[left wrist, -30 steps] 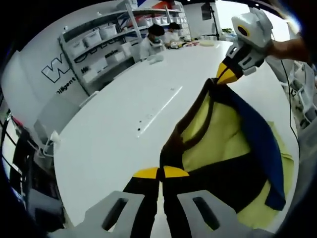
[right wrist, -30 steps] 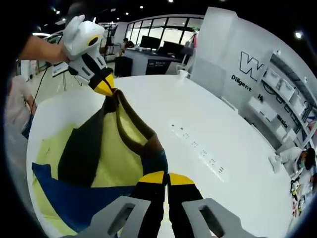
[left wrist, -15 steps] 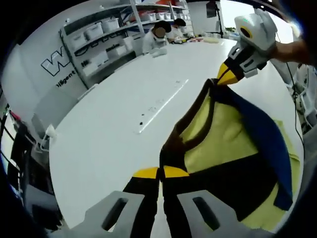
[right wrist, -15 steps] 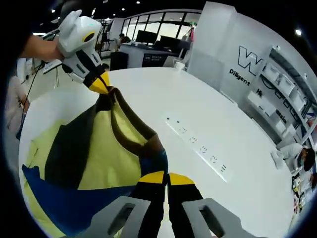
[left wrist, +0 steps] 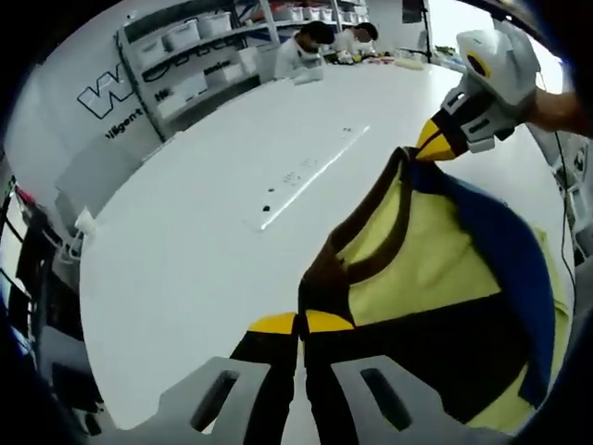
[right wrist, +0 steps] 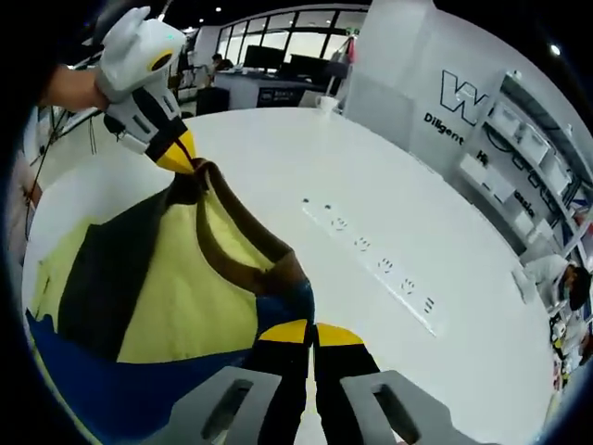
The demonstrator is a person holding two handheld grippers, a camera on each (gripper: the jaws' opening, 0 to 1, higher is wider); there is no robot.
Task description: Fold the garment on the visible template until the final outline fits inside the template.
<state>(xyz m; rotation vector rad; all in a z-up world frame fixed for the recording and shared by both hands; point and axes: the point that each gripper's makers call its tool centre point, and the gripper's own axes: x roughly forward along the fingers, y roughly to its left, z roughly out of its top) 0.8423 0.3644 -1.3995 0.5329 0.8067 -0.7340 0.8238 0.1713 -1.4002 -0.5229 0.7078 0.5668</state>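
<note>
Holding the garment [left wrist: 426, 278] by its brown neckline, the left gripper [left wrist: 298, 324] has its jaws closed on one end and the right gripper [right wrist: 299, 332] pinches the other end. The yellow, black and blue cloth hangs between them above the white table [left wrist: 204, 222], lower part resting on it.

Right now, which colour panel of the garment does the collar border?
The yellow panel: the brown collar curves along its edge, while the black band and blue panel lie farther off.

The garment [left wrist: 435, 278] seems stretched a little flatter between the left gripper [left wrist: 298, 323] and right gripper [right wrist: 311, 333].
</note>
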